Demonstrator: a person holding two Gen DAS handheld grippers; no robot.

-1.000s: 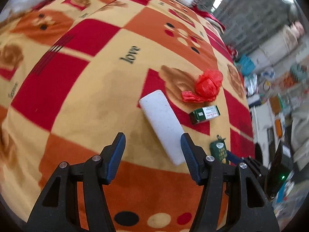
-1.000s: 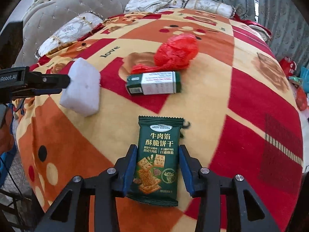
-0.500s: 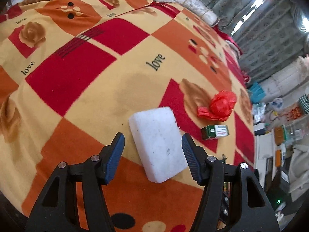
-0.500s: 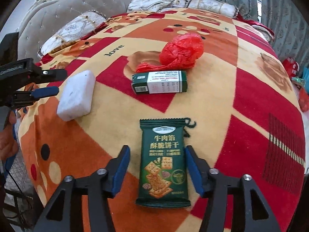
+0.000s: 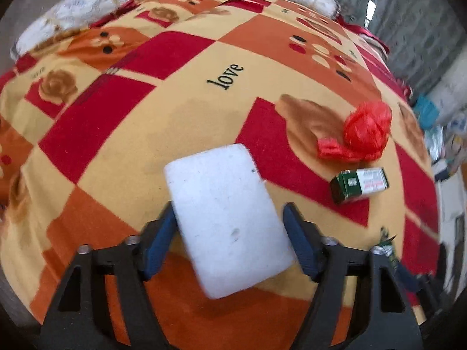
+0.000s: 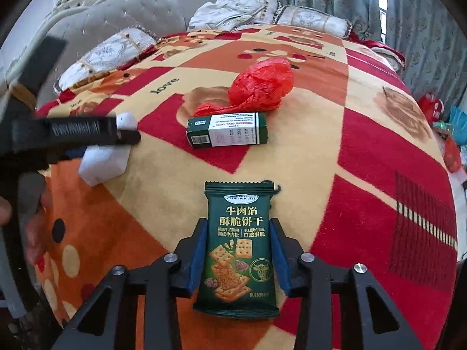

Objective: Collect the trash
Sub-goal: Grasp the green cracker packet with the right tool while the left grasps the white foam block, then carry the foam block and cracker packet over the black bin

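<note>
**Both grippers down over trash on the patterned blanket**

Spread across a bed, a plush blanket (image 6: pixel 335 151) in red, orange and cream squares fills both views, with white embroidered pillows (image 6: pixel 108 58) and a grey tufted headboard (image 6: pixel 96 20) behind it. Everything below is placed relative to the small green-and-white box (image 6: pixel 227 129) lying flat near the middle of the blanket.

Just behind the box, a crumpled red plastic bag (image 6: pixel 259 87) rests with its twisted tail touching or almost touching the box's far edge. In front of the box, well apart from it, lies a green biscuit packet (image 6: pixel 238 250). The right gripper (image 6: pixel 238 262) straddles this packet; its jaws are closing, the blue fingers (image 6: pixel 198 256) sit right at the packet's two long edges, and the left one looks to be in contact, though a firm squeeze cannot be confirmed. The packet lies flat on the blanket.

To the left of the box, a white foam block (image 5: pixel 227 221) lies on the blanket. The left gripper (image 5: pixel 230 242) is lowered around it, jaws opening and standing wide: the block is between the fingers (image 5: pixel 300 245), a narrow gap shows on its right side, and the left pad is close against or touching its edge. From the right wrist view the left gripper's black body crosses over the block, and a hand (image 6: pixel 32 221) shows at the far left edge.
</note>
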